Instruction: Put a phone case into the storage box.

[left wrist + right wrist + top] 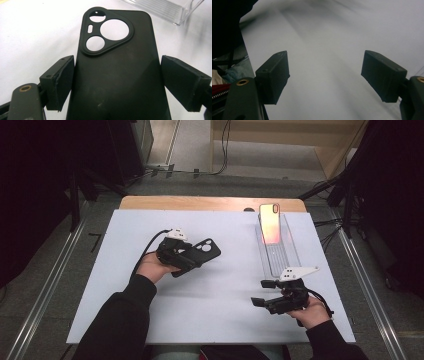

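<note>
A black phone case [117,62] with a rounded three-cornered camera cut-out lies back side up between the jaws of my left gripper [117,82]. Both pads press its long edges, so the gripper is shut on it. In the high view the case [202,251] sits left of centre on the white board, with the left gripper [192,257] on its near end. A phone [270,222] with a shiny pinkish back leans upright in a clear plastic stand [282,255] at the right rear. My right gripper [260,293] hovers at the front right, jaws open and pointing left; between its jaws [325,75] is bare board.
The white board [215,305] covers a wooden table [210,202]. The clear stand's corner [170,10] lies just beyond the case. Cables and dark equipment stand on the floor around the table. A sleeve edge darkens the right gripper view's left side [224,25].
</note>
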Motion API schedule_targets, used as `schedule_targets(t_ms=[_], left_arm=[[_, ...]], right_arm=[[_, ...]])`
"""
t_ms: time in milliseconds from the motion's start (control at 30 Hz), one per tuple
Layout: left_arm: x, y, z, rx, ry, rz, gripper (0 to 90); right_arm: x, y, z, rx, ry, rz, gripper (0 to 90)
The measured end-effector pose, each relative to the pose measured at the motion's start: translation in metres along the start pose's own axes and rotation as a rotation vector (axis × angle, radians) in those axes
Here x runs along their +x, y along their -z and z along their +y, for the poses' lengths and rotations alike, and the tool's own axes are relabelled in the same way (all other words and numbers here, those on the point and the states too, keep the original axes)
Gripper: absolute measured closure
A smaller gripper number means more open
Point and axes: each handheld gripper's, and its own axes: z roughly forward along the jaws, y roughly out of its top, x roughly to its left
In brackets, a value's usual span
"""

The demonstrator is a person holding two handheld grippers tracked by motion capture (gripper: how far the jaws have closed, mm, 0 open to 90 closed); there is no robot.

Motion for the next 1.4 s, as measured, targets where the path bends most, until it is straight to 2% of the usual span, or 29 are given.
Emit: schedule_targets(t_ms=[100, 200, 400, 533, 633, 733, 900, 967, 1033, 1167, 1267, 1400], left_arm=[[-0.007, 0.006, 0.002, -0.002, 0.019, -0.005, 14.9], [-0.014, 0.010, 0.004, -0.002, 0.022, -0.003, 14.8], [-0.029, 0.016, 0.003, -0.006, 0.064, -0.002, 14.7], [-0.039, 0.018, 0.000, -0.012, 0.101, 0.035, 14.7], [-0.047, 0.018, -0.003, -0.008, 0.132, 0.069, 14.7], [-0.056, 0.019, -0.006, -0.013, 0.142, 0.088, 14.7], [-0.069, 0.021, -0.013, -0.059, 0.179, 0.134, 14.7], [-0.074, 0.022, -0.016, -0.076, 0.171, 0.175, 14.7], [-0.079, 0.021, -0.018, -0.088, 0.175, 0.199, 14.7], [-0.086, 0.021, -0.021, -0.122, 0.207, 0.205, 14.7], [-0.090, 0.020, -0.026, -0.141, 0.236, 0.221, 14.7], [-0.093, 0.019, -0.031, -0.169, 0.259, 0.236, 14.7]], right_arm=[[0.000, 0.000, 0.001, -0.007, 0.003, 0.001, 20.4], [0.000, -0.001, 0.001, -0.004, -0.006, 0.001, 20.3], [0.000, -0.001, 0.002, -0.007, -0.010, -0.009, 20.0], [0.001, 0.001, 0.005, -0.017, -0.005, -0.012, 20.0], [0.002, 0.001, 0.007, -0.012, -0.022, -0.010, 19.9], [0.003, -0.001, 0.009, -0.005, -0.032, -0.015, 18.5], [0.004, -0.002, 0.016, -0.038, -0.069, -0.017, 17.6], [0.005, -0.002, 0.019, -0.048, -0.080, -0.013, 17.6], [0.006, -0.002, 0.021, -0.046, -0.091, -0.014, 17.7], [0.012, -0.008, 0.025, -0.020, -0.099, -0.036, 17.7], [0.014, -0.014, 0.027, -0.014, -0.122, -0.018, 17.8], [0.016, -0.017, 0.031, -0.032, -0.155, -0.016, 18.3]])
